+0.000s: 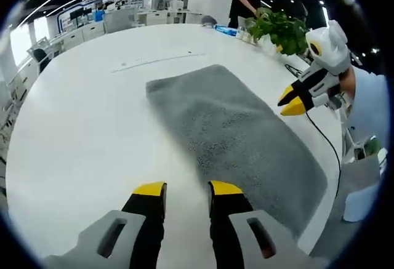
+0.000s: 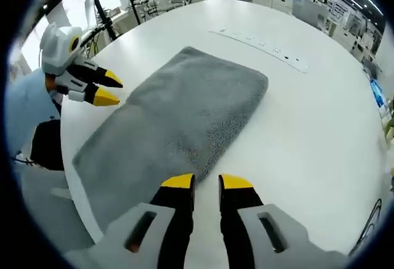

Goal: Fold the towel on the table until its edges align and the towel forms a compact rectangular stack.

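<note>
Seen from the left gripper view, the grey towel [image 1: 237, 133] lies flat on the white table [image 1: 86, 127], its long axis running from just right of the left gripper [image 1: 188, 190] away toward the far edge; the jaws stand slightly parted, holding nothing. The right gripper [image 1: 289, 104] hovers off the towel's right side, tips nearly together and empty. From the right gripper view, the towel [image 2: 178, 127] stretches ahead and leftward, its near long edge just beyond the parted, empty jaws, while the left gripper [image 2: 109, 89] hangs beside the opposite long edge.
</note>
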Motion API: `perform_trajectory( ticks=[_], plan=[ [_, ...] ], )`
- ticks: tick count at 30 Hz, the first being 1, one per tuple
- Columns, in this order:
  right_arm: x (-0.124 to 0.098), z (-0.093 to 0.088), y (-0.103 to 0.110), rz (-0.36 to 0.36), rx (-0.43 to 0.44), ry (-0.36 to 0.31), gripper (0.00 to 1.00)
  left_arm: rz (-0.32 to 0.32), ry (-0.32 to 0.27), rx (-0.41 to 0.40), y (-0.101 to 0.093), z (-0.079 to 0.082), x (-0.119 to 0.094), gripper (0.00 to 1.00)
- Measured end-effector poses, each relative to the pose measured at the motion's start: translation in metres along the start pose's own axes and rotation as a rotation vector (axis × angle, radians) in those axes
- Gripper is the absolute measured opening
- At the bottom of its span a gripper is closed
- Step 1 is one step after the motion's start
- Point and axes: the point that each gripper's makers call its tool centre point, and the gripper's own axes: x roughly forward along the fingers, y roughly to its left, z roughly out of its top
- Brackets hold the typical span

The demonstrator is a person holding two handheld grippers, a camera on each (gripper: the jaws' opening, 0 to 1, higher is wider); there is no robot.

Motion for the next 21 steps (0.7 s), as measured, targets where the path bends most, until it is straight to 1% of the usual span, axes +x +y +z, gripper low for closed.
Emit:
perform_trajectory(
  ticks=[2,3,4,5,6,7,8,10,11,12,16,19,21],
  plan=[
    [0.000,-0.002,0.003,0.017,-0.016,0.007,0.18,-0.041,-0.013,0.007,-0.006,0.002,-0.001,0.28],
    [-0.002,-0.006,0.013,0.037,-0.043,0.014,0.19,-0.063,-0.010,0.015,-0.010,0.001,-0.003,0.28],
    [-0.003,-0.008,0.017,0.049,-0.049,0.015,0.20,-0.081,-0.005,0.026,-0.016,-0.001,-0.006,0.28],
    [-0.004,-0.008,0.016,0.056,-0.052,0.020,0.21,-0.104,-0.003,0.043,-0.021,-0.002,-0.008,0.29],
    [-0.004,-0.007,0.018,0.074,-0.072,0.019,0.21,-0.117,-0.001,0.057,-0.023,-0.003,-0.009,0.29],
    [-0.005,-0.009,0.021,0.076,-0.077,0.020,0.22,-0.116,0.002,0.076,-0.022,-0.004,-0.009,0.29],
    [-0.007,-0.011,0.024,0.084,-0.086,0.021,0.22,-0.122,-0.001,0.095,-0.026,-0.004,-0.013,0.29],
    [-0.008,-0.012,0.026,0.092,-0.093,0.020,0.22,-0.133,-0.003,0.102,-0.030,-0.006,-0.017,0.29],
    [-0.010,-0.014,0.029,0.101,-0.100,0.022,0.22,-0.144,-0.010,0.109,-0.021,-0.005,-0.012,0.30],
    [-0.011,-0.015,0.031,0.107,-0.106,0.022,0.22,-0.152,-0.015,0.116,-0.026,-0.005,-0.018,0.30],
    [-0.016,-0.020,0.038,0.128,-0.138,0.022,0.24,-0.185,-0.026,0.151,-0.035,-0.010,-0.027,0.32],
    [-0.020,-0.024,0.044,0.142,-0.160,0.025,0.25,-0.214,-0.016,0.184,-0.044,-0.016,-0.036,0.33],
    [-0.021,-0.028,0.048,0.152,-0.174,0.028,0.25,-0.223,-0.007,0.218,-0.042,-0.022,-0.037,0.33]
  ],
)
